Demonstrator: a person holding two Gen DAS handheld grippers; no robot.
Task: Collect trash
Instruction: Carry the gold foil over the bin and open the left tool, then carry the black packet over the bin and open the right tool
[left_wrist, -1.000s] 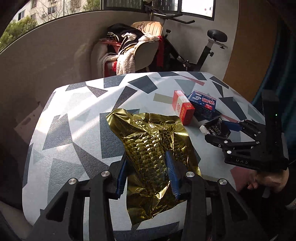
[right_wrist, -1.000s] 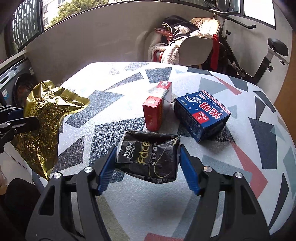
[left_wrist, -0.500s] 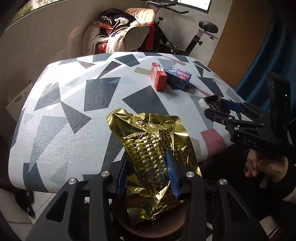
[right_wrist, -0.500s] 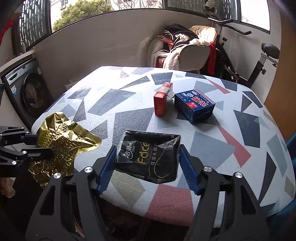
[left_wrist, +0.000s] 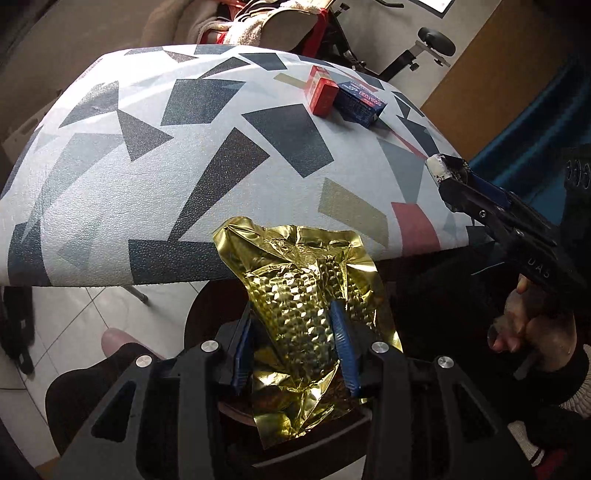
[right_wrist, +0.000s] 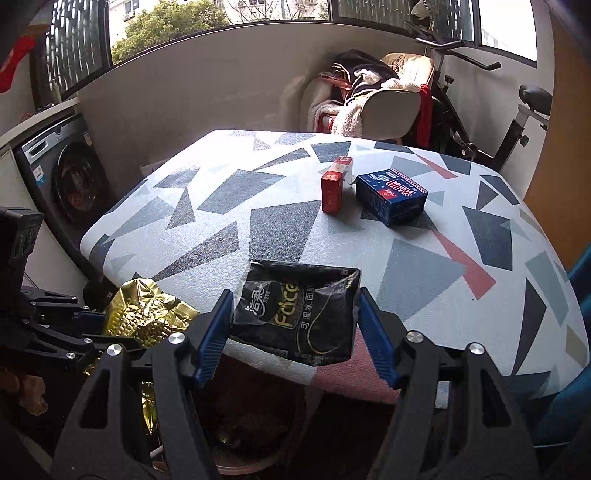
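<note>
My left gripper (left_wrist: 295, 343) has its fingers (left_wrist: 341, 341) closed onto a crumpled gold foil bag (left_wrist: 306, 295); the bag stands up between them and spills below them, clear of the worktop (left_wrist: 155, 192), whose near edge lies just beyond the fingertips; under the fingers I see a dark round container (left_wrist: 207, 314), though I cannot tell what it is. My right gripper (right_wrist: 295, 325) has its fingers (right_wrist: 212, 332) set wide but pressed against both sides of a black tissue pack (right_wrist: 295, 314); the pack hangs between them at the worktop's front edge (right_wrist: 332, 373); below the fingers there is a dark opening, too dim to read. Well beyond both sets of fingers, a red box (right_wrist: 332, 186) and a blue box (right_wrist: 391, 195) sit just beside each other on the worktop.
</note>
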